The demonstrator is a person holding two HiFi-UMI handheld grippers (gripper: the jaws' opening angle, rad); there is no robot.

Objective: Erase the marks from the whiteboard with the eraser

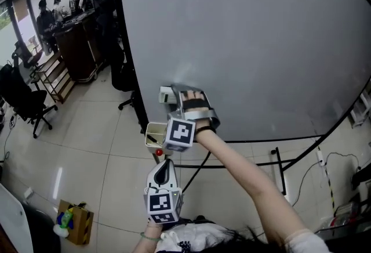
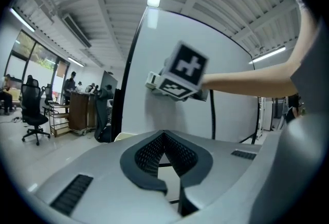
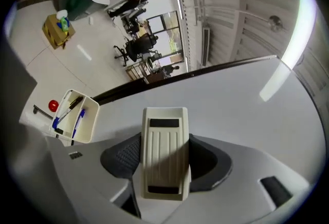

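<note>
Clearly the right gripper (image 3: 164,166) is clenched across the long sides of the eraser (image 3: 164,153), holding it at the lower left part of the whiteboard (image 1: 249,43), just above the tray (image 1: 152,133) at the whiteboard's lower edge. The eraser's ribbed plastic back looks stiff, light and probably a little slick, so this mid-length grip should keep it flat under pressure. The left gripper (image 2: 164,151), below the whiteboard, has its jaws together on nothing. No marks show on the whiteboard.

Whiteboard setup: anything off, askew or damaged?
Nothing stands out. The eraser sits square in the right gripper's jaws at the whiteboard, which shows no marks or damage. The pen tray sits upright, pens inside. The left gripper is shut and empty.
</note>
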